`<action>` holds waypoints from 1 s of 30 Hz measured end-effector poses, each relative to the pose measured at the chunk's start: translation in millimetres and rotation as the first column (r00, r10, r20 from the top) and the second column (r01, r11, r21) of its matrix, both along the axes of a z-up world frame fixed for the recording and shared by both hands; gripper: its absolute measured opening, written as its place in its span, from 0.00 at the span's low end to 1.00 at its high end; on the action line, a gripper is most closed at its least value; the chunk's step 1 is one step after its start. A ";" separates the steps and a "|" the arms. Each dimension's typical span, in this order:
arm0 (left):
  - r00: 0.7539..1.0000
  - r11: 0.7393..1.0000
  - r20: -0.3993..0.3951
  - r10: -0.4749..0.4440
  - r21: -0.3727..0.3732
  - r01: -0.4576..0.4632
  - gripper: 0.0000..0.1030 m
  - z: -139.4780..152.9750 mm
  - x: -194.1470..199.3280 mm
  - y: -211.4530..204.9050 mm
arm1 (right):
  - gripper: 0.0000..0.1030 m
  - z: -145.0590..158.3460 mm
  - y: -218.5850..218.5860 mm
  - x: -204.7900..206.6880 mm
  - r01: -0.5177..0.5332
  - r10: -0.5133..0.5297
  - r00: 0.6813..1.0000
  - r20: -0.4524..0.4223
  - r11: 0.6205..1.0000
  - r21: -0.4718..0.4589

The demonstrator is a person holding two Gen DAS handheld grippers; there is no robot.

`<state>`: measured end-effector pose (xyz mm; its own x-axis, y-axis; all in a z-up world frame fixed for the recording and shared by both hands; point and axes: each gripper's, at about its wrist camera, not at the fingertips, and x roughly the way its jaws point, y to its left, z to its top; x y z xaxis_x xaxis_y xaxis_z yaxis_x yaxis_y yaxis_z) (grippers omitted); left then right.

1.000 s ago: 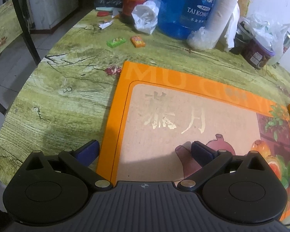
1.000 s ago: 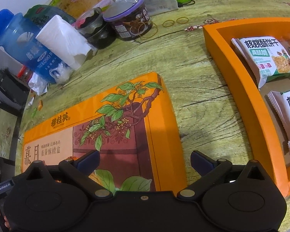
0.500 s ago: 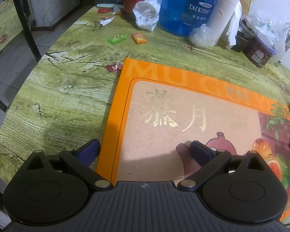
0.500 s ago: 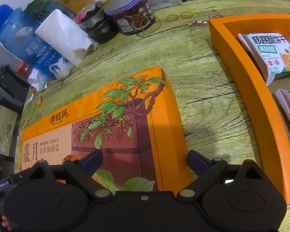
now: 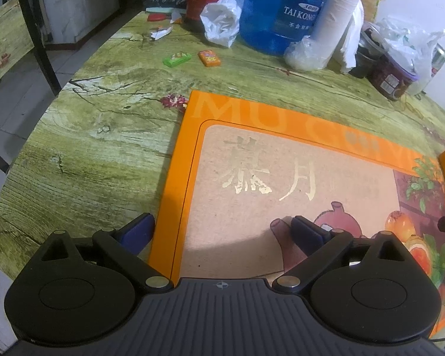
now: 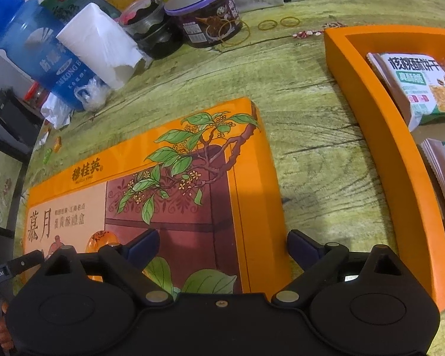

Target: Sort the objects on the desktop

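Left gripper (image 5: 221,230): we see its blue fingers (image 5: 136,231) spread wide astride the left edge of the orange box lid (image 5: 281,184) — one pad outside on the table (image 5: 89,136), the other over the lid's beige panel; neither pad plainly presses on it.
Box lid: it lies flat on the table with its printed face up; its long axis runs left to right between the two grippers, the gold characters at the left end and the flowering branch at the right end.
Right gripper (image 6: 222,244): its jaws are wide, astride the lid's right edge; we cannot tell whether they touch it.
Orange tray (image 6: 368,95): it lies right of the lid, apart from it, with biscuit packets (image 6: 421,83) inside.
Far edge: a blue bottle (image 5: 281,9), a paper roll (image 5: 338,20) and jars — crowded together.
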<state>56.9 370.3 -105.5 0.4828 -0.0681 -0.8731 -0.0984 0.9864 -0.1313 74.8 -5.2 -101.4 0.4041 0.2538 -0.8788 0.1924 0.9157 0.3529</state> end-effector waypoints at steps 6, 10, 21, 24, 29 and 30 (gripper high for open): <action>1.000 1.000 -0.009 -0.020 -0.005 0.020 0.96 0.5 -4.7 -0.5 | 0.90 0.0 -1.1 -9.3 0.010 -0.010 1.000 -0.008 1.000 0.003; 1.000 1.000 -0.011 -0.022 -0.008 0.022 0.96 0.4 -10.3 -1.1 | 0.90 -0.5 -2.5 -14.9 0.015 -0.015 1.000 -0.014 1.000 0.007; 1.000 1.000 -0.016 -0.027 -0.004 0.027 0.96 0.5 -30.4 -2.7 | 0.92 -2.4 5.9 -24.4 -0.018 0.017 1.000 -0.013 0.999 -0.041; 1.000 1.000 -0.016 -0.022 -0.010 0.021 0.96 0.1 -32.5 -1.5 | 0.91 -3.0 5.1 -25.7 -0.015 0.014 1.000 -0.014 0.999 -0.039; 1.000 1.000 -0.023 -0.010 -0.020 0.009 0.96 -1.3 -30.7 0.2 | 0.92 -10.6 -11.5 -26.0 0.048 -0.048 0.998 -0.042 0.999 0.005; 1.000 1.000 -0.026 -0.011 -0.023 0.010 0.97 -1.9 -29.9 0.4 | 0.94 -12.5 -14.3 -26.3 0.057 -0.056 0.997 -0.044 0.998 0.023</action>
<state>27.0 370.7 -107.4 0.4591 -0.0931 -0.8835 -0.0920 0.9842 -0.1515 48.5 -19.5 -113.9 0.3802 0.2529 -0.8897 0.2587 0.8944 0.3648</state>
